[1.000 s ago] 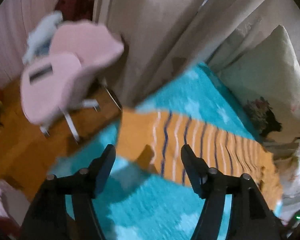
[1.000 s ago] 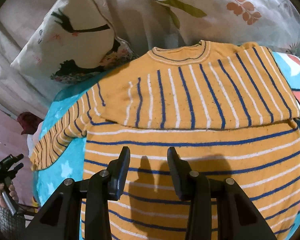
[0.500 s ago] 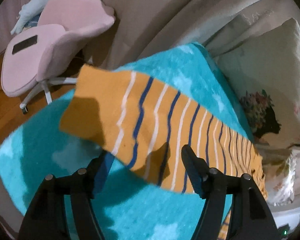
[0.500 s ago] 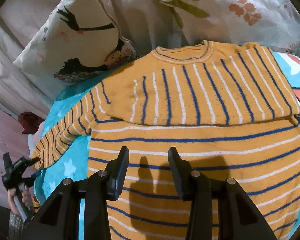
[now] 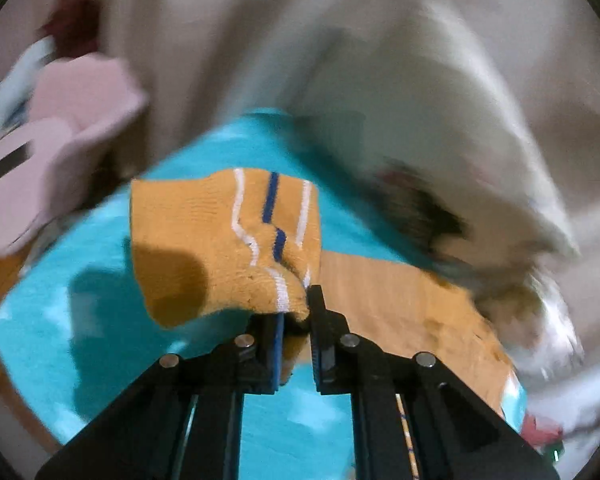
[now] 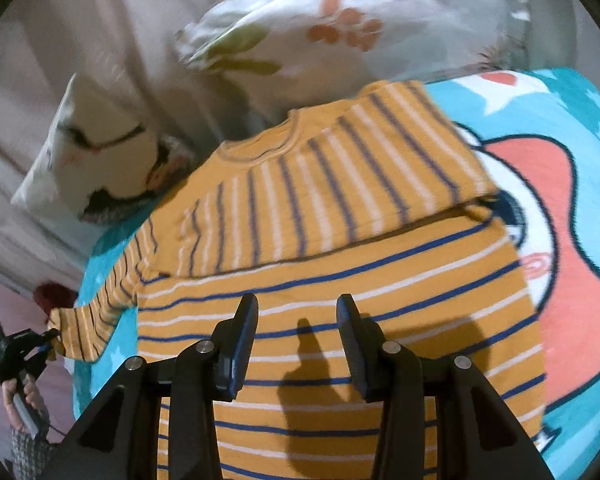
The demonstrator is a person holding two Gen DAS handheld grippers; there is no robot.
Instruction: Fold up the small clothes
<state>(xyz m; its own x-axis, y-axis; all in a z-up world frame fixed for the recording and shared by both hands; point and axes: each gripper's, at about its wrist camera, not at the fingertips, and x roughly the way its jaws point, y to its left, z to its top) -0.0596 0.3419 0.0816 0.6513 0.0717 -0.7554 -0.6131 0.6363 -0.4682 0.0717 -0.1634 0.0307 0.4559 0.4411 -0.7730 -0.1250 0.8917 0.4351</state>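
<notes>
Bed edge ran close at 9 o'clock; teal blanket [image 6: 560,128] lay bare toward 3. Knit orange sweater [image 6: 340,280], blue/white stripes, lay flat w/ one sleeve folded across chest. L gripper [image 5: 294,312] pinched other sleeve's cuff [image 5: 220,240]. R gripper [image 6: 296,340] hung spread above hem, nothing btwn.

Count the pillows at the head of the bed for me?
2. A bird-print pillow lies left of the sweater's collar; a leaf-and-flower pillow lies behind the collar. More may be hidden outside the frame.
</notes>
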